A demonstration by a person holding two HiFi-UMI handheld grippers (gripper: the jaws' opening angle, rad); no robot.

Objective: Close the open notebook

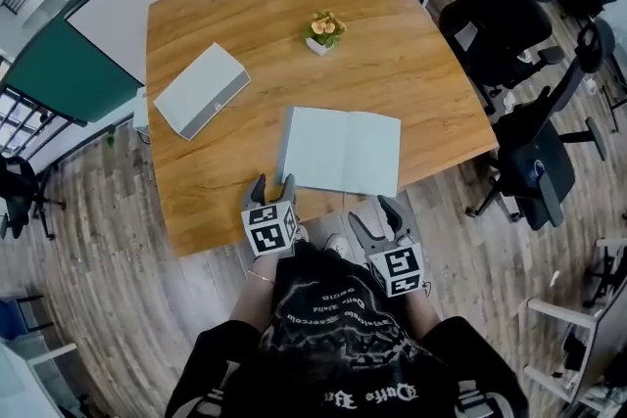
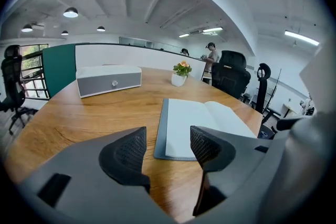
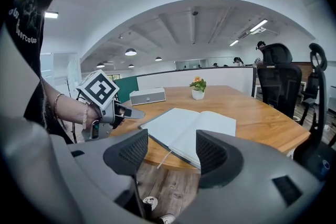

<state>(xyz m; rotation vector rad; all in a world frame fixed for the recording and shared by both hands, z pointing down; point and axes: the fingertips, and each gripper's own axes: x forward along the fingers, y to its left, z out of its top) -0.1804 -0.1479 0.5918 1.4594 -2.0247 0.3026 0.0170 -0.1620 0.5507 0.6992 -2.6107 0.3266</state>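
Observation:
The open notebook (image 1: 341, 152) lies flat with pale blank pages near the front edge of the wooden table (image 1: 411, 64). My left gripper (image 1: 272, 186) hovers at the table's front edge just short of the notebook's near left corner. Its jaws stand open and empty. In the left gripper view the notebook (image 2: 199, 123) lies just beyond the left gripper (image 2: 165, 144). My right gripper (image 1: 375, 218) is off the table edge in front of the notebook's right half, open with nothing between its jaws. The right gripper view shows the notebook (image 3: 189, 126) ahead, beyond the right gripper (image 3: 170, 149), with the left gripper (image 3: 123, 110) at its left corner.
A grey box-shaped speaker (image 1: 201, 90) lies on the table at the back left. A small potted flower (image 1: 323, 30) stands behind the notebook. Black office chairs (image 1: 534, 162) crowd the table's right side. A green partition (image 1: 64, 69) borders the left.

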